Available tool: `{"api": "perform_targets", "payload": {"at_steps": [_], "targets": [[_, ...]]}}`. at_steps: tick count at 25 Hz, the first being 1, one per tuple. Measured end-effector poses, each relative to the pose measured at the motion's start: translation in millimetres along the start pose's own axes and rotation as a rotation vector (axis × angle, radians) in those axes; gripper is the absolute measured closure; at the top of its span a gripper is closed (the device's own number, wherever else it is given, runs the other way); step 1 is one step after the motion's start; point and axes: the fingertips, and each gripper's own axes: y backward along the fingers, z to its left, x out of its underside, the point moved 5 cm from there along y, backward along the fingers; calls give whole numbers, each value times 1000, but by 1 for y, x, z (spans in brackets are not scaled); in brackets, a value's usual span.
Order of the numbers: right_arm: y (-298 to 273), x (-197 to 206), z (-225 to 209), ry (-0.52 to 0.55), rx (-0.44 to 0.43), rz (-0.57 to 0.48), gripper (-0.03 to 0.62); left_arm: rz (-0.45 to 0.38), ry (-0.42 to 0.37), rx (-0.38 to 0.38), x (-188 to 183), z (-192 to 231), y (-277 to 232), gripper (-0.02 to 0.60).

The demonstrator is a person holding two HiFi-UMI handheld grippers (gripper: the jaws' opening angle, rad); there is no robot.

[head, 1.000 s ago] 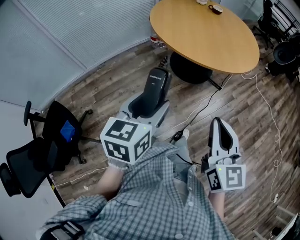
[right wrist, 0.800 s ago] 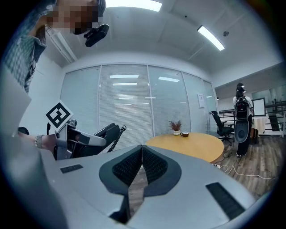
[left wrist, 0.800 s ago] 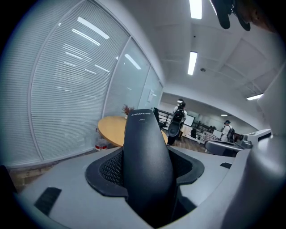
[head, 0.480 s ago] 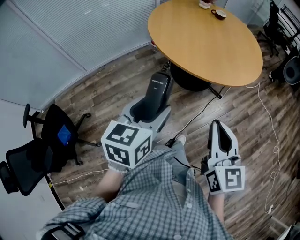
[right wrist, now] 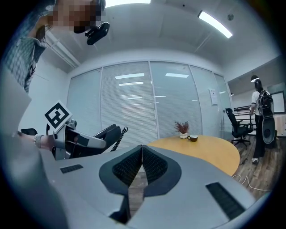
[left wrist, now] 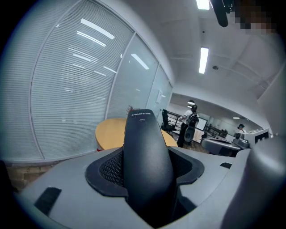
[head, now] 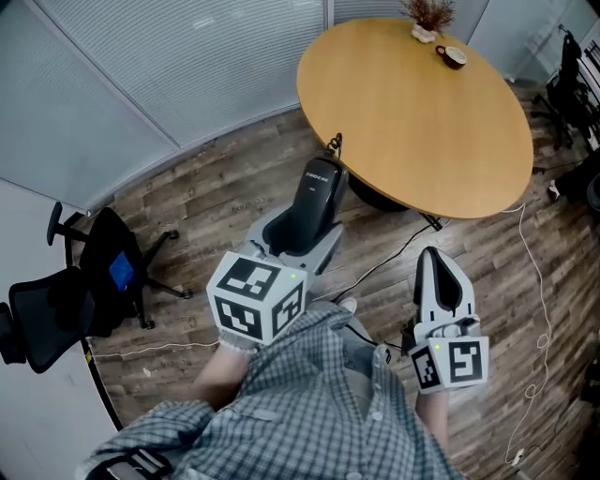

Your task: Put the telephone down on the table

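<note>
A black telephone handset (head: pixel 310 199) with a coiled cord stands between the jaws of my left gripper (head: pixel 314 202), which is shut on it; the handset (left wrist: pixel 145 161) fills the middle of the left gripper view. It hangs above the wood floor, just short of the round wooden table (head: pixel 422 103). In the right gripper view the handset (right wrist: pixel 105 134) shows at left, held in the left gripper (right wrist: pixel 109 136). My right gripper (head: pixel 439 272) is lower right, jaws shut together on nothing (right wrist: pixel 142 156).
A small potted plant (head: pixel 427 17) and a cup (head: pixel 454 56) stand at the table's far edge. Black office chairs (head: pixel 84 291) stand at left. Cables (head: pixel 539 281) trail over the floor at right. People stand far off (left wrist: pixel 191 118).
The view has shifted toward the table; the left gripper with the handset has come a little closer to the table edge. The right gripper keeps its place.
</note>
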Motion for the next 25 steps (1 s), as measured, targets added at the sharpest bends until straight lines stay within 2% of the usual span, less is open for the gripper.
{"api": "perform_targets", "payload": {"at_steps": [8, 18, 25], "targets": [[-25, 0, -59, 8, -45, 3, 585, -12, 8, -39, -15, -16, -55, 298], [-22, -3, -103, -29, 16, -20, 584, 30, 9, 1, -22, -34, -95, 298], [-34, 0, -118, -50, 50, -23, 585, 51, -12, 9, -35, -25, -125, 298]]}}
